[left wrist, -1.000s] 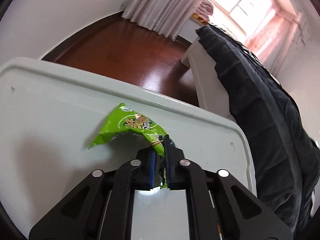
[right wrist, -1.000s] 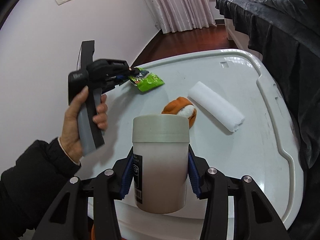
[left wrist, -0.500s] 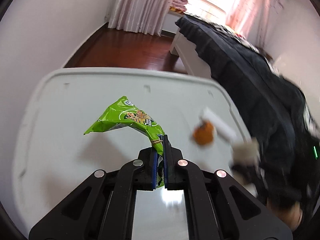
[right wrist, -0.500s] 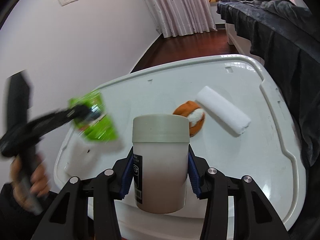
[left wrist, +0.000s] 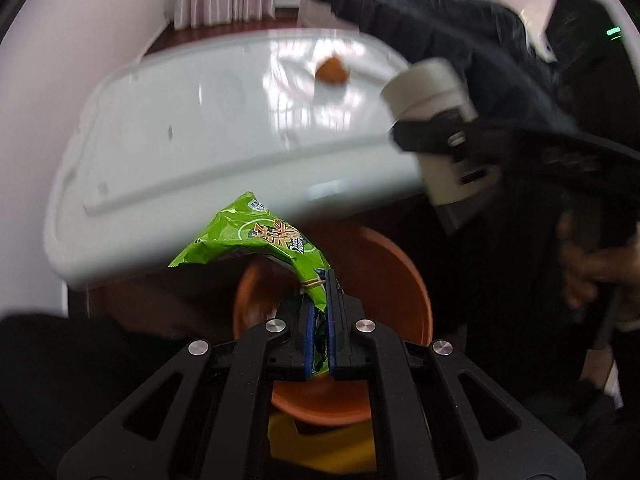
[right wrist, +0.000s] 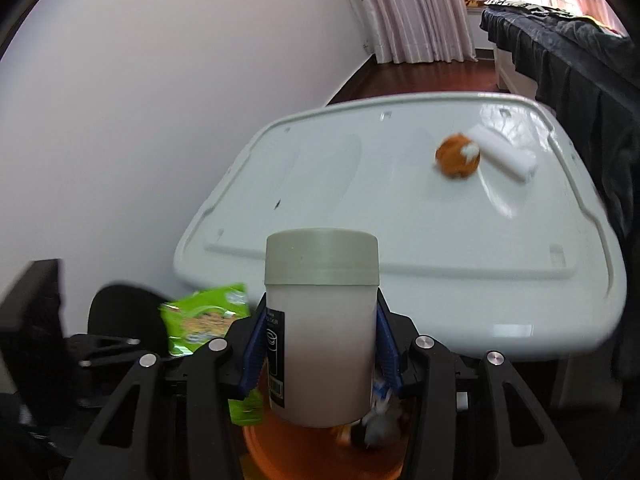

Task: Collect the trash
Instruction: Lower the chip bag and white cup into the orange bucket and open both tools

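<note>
My left gripper (left wrist: 319, 336) is shut on a crumpled green snack bag (left wrist: 256, 240) and holds it above an orange bin (left wrist: 384, 264) below the table's near edge. The bag also shows in the right wrist view (right wrist: 200, 316), at the lower left. My right gripper (right wrist: 320, 344) is shut on a white cup with a grey lid (right wrist: 322, 320), held over the orange bin (right wrist: 320, 452); the cup shows in the left wrist view (left wrist: 436, 120) too. An orange peel (right wrist: 458, 156) and a white roll (right wrist: 504, 154) lie on the white table (right wrist: 360, 208).
A dark blanket on a bed (right wrist: 572, 48) runs along the table's right side. A white wall (right wrist: 160, 100) stands to the left. A yellow object (left wrist: 320, 448) sits below the orange bin. Some scraps (right wrist: 376, 420) lie in the bin.
Both grippers have pulled back from the table to above the orange bin. The left one carried the green bag off the table and down; the right one still holds the cup.
</note>
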`<act>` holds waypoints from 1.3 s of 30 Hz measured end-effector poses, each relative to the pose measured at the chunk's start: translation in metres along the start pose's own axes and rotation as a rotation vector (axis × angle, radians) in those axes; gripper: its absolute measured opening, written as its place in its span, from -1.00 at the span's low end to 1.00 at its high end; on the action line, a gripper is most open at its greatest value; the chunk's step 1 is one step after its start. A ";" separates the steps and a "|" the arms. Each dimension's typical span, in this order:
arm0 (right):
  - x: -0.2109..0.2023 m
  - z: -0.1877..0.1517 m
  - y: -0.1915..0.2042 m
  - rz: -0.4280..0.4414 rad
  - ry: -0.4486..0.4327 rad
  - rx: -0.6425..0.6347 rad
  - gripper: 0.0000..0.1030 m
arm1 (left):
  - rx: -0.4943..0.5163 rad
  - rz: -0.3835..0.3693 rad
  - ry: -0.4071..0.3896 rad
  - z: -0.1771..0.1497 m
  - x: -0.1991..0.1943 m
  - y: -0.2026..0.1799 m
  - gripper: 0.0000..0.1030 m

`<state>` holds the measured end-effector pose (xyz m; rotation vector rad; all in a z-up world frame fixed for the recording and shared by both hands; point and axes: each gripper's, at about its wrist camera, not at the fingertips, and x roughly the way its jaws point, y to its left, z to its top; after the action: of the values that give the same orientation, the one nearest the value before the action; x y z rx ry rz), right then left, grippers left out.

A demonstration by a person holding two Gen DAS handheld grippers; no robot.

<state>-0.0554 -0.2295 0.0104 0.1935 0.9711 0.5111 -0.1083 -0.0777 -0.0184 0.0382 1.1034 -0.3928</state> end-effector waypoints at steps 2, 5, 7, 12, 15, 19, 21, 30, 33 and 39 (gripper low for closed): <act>-0.002 -0.018 0.006 0.001 0.015 0.011 -0.09 | -0.027 -0.012 0.053 -0.011 0.012 0.003 -0.93; 0.003 -0.043 0.010 -0.010 0.039 0.035 -0.09 | -0.059 -0.013 0.083 -0.016 0.021 0.007 -0.93; 0.011 -0.057 0.011 -0.023 0.070 0.050 -0.09 | -0.067 -0.010 0.080 -0.017 0.023 0.007 -0.93; 0.028 -0.076 0.012 -0.058 0.142 0.054 -0.09 | -0.067 0.031 0.105 -0.017 0.034 0.006 -0.93; 0.035 -0.077 0.016 -0.107 0.168 0.025 -0.09 | -0.062 0.065 0.126 -0.016 0.049 0.001 -0.93; 0.050 -0.082 0.014 -0.139 0.223 0.014 -0.08 | -0.079 0.076 0.158 -0.013 0.063 0.004 -0.93; 0.054 -0.083 0.012 -0.143 0.239 0.025 -0.08 | -0.086 0.076 0.167 -0.013 0.065 0.005 -0.93; 0.058 -0.079 0.008 -0.155 0.243 0.046 0.26 | -0.102 0.096 0.189 -0.017 0.066 0.008 -0.49; 0.055 -0.079 0.006 -0.156 0.233 0.057 0.26 | -0.110 0.100 0.177 -0.016 0.064 0.008 -0.25; 0.049 -0.077 0.002 -0.149 0.212 0.087 0.26 | -0.106 0.108 0.171 -0.017 0.061 0.007 -0.25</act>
<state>-0.0969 -0.2089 -0.0679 0.1451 1.2066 0.3569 -0.0966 -0.0849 -0.0809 0.0379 1.2840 -0.2367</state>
